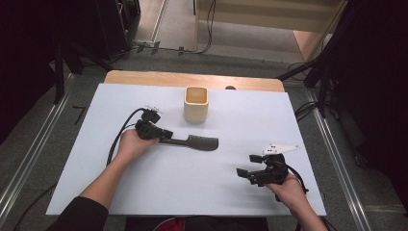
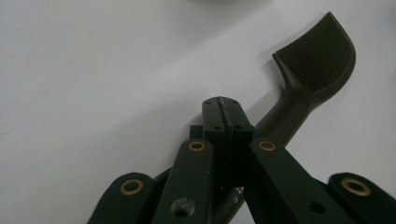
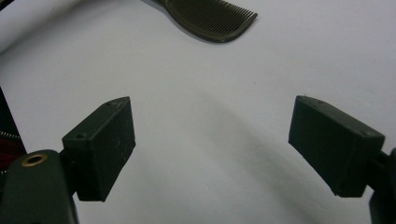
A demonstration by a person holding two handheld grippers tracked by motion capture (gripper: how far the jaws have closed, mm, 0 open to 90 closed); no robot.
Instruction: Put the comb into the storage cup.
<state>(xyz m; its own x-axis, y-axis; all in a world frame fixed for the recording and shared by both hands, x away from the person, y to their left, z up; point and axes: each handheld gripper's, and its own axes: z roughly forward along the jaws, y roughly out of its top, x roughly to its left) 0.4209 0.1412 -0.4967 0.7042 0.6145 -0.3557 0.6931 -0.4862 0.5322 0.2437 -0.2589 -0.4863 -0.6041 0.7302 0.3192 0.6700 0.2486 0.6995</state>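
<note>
While seemingly clamped on one comb (image 1: 195, 142), left hand-held gripper (image 1: 161, 134); right hand-held gripper (image 1: 244, 174) apart; one cup (image 1: 196, 104).

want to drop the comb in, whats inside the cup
From the high view the cup looks empty: pale inner walls show, but its floor is hidden by the near wall.

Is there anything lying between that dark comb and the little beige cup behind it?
Nothing visible. The left tool is shut on the comb handle, and only bare white table lies between the comb and the cup.
</note>
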